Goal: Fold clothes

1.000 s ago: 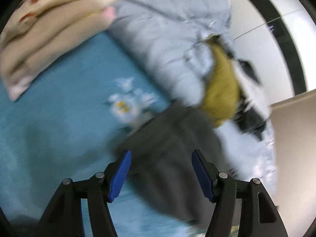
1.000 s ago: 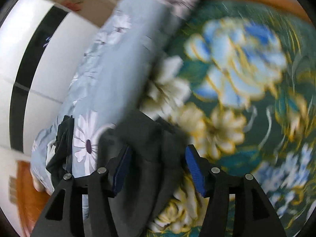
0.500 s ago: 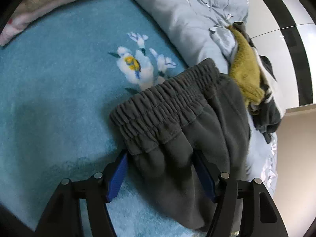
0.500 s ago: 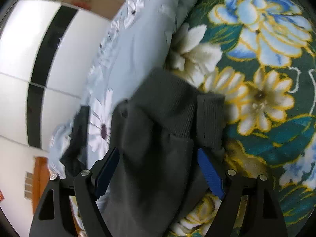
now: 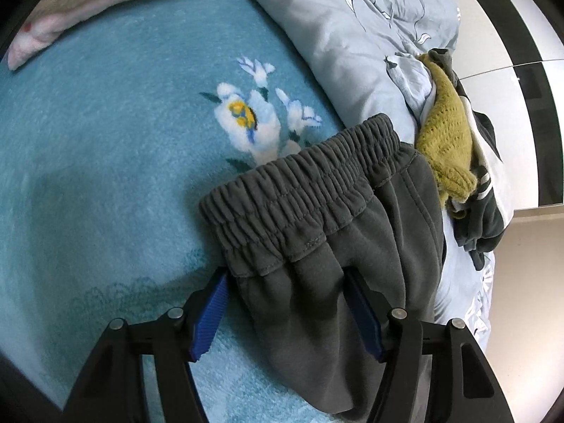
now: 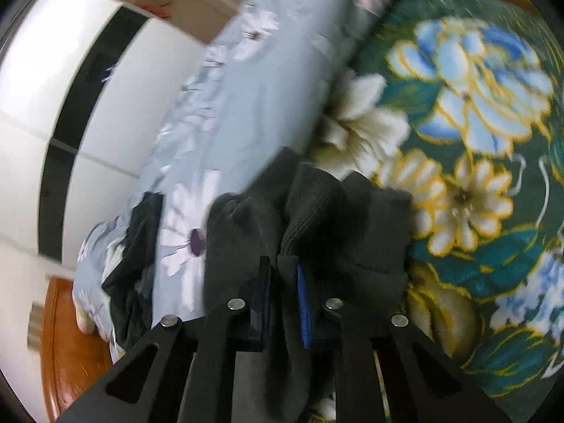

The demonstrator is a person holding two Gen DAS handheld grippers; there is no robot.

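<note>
Sweatpants, dark grey with a gathered elastic waistband, lie on a teal floral blanket on a bed. In the left wrist view the left gripper sits low at the waist end, its blue-padded fingers spread wide apart on either side of the cloth just below the waistband, with nothing pinched yet. A pale blue quilt runs along the far side, with a mustard knit and other dark clothes heaped on it beside the pants. A pink-edged pillow lies at the top left.

In the right wrist view, which is blurred, the right gripper has its fingers drawn close together on a bunch of the same dark fabric at the ribbed cuff end, over a dark green floral blanket. White wardrobe doors stand beyond the quilt.

The step in hand appears to be taking hold of both ends of the pants before a fold. The cuff end looks gripped and the waist end does not. Next, the left fingers would need to close on the waist fabric, then both ends be lifted together and brought one over the other.
</note>
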